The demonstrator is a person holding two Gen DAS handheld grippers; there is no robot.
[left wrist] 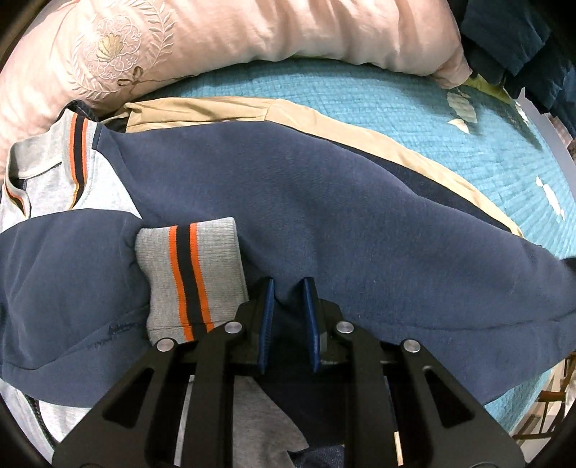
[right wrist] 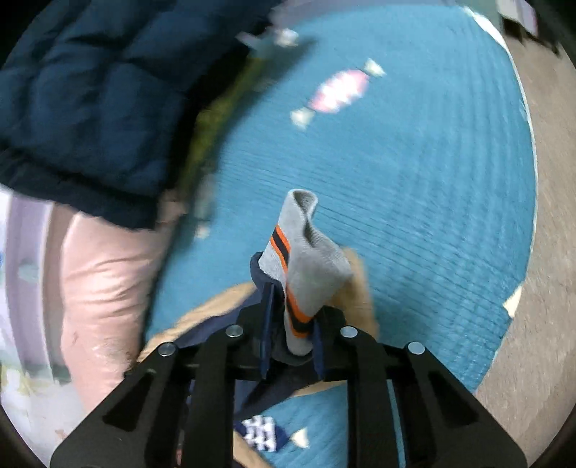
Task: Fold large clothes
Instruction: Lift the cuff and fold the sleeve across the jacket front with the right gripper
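Cuff in R claw

A home bedroom: a bed spread with a teal quilted coverlet printed with sweets, a pink embroidered pillow at its head, a dark blue padded jacket lying beside it, and a beige floor showing past the bed's edge.
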